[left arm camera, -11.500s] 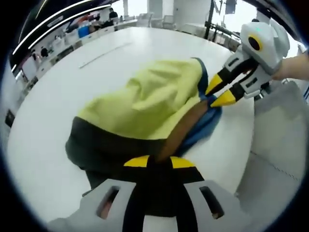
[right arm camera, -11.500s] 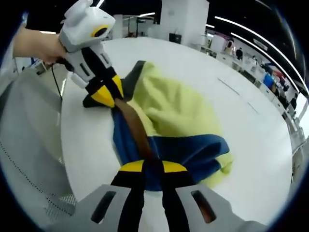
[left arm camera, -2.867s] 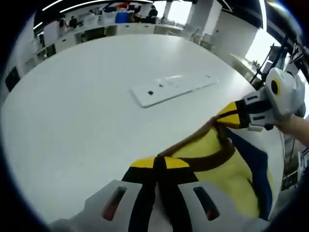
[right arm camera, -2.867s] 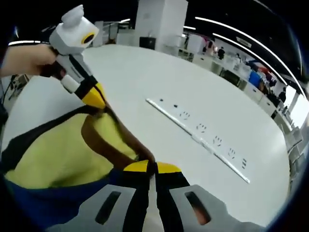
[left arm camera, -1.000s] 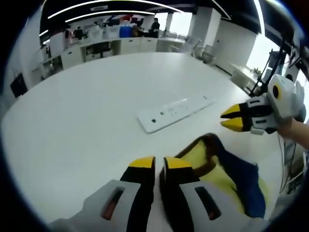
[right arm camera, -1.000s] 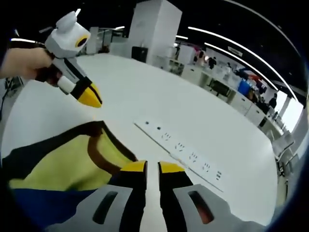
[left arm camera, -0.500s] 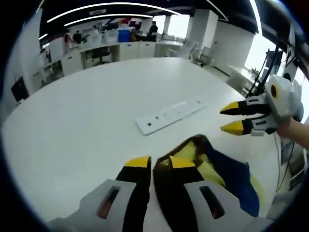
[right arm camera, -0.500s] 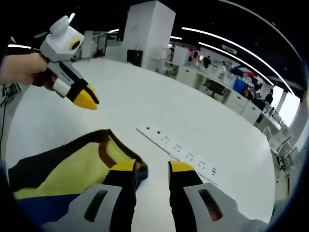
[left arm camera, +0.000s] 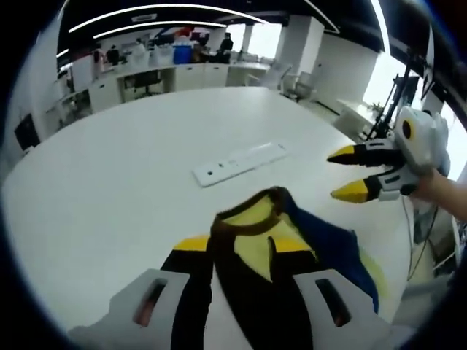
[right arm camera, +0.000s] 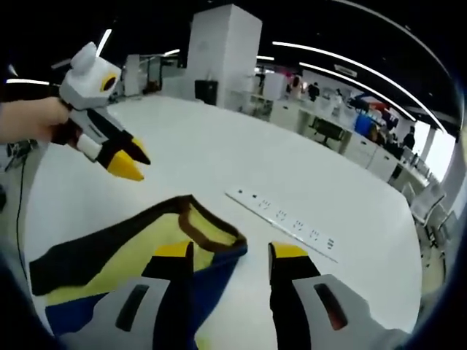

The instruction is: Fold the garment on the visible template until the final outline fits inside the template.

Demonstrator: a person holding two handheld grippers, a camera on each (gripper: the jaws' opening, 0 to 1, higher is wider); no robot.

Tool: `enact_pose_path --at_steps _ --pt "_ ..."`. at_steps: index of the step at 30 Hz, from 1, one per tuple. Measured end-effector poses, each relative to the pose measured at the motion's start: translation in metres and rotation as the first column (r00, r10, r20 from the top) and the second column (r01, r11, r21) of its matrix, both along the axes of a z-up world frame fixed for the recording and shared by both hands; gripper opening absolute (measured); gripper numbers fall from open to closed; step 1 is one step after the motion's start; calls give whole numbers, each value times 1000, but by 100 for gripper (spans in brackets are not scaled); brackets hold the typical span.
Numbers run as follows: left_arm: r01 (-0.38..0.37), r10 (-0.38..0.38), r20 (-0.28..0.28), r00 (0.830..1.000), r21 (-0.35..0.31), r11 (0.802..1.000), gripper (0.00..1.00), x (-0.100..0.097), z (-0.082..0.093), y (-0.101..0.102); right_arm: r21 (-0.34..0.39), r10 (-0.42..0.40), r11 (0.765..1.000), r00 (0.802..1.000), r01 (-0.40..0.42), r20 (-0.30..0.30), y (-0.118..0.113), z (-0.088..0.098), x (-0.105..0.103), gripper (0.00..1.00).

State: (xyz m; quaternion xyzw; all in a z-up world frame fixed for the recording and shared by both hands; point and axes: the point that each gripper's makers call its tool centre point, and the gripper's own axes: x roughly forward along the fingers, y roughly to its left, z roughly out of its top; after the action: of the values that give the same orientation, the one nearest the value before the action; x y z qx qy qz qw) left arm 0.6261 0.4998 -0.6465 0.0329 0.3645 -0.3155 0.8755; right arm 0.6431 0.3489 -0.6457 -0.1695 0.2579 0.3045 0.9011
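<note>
The garment [left arm camera: 327, 243] is yellow with a brown collar and blue and dark panels. It lies bunched on the white table [left arm camera: 109, 182], collar end towards the far side. My left gripper [left arm camera: 241, 246] stands open just above the collar, with cloth showing between its jaws but not pinched. In the right gripper view the garment [right arm camera: 109, 262] spreads to the lower left. My right gripper [right arm camera: 230, 252] is open beside the collar's corner. The right gripper [left arm camera: 344, 173] comes in from the right of the left gripper view, jaws wide apart. The left gripper [right arm camera: 130, 165] hangs above the garment, held by a hand.
A white power strip [left arm camera: 238, 161] lies flat on the table just beyond the garment, and it is seen as the power strip [right arm camera: 287, 220] to the right of the collar. Desks, chairs and people stand far off around the round table's edge.
Both grippers have let go of the collar and opened wide. The garment has dropped onto the table, and both cameras have pulled back and up a little.
</note>
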Motion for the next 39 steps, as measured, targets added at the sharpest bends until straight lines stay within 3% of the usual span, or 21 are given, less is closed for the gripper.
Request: enact_pose_path --at_steps 14,27,39 --pt "8 -7 22 1000 -22 1000 52 -49 22 7 51 -22 998 1000 21 22 -4 38 -69 61" --pt "61 -61 57 997 3 998 72 -124 38 9 86 -36 996 998 32 50 -11 61 -141 78" --pt "86 -83 82 993 -28 996 83 -174 57 4 115 -41 993 998 34 57 -14 75 -182 84"
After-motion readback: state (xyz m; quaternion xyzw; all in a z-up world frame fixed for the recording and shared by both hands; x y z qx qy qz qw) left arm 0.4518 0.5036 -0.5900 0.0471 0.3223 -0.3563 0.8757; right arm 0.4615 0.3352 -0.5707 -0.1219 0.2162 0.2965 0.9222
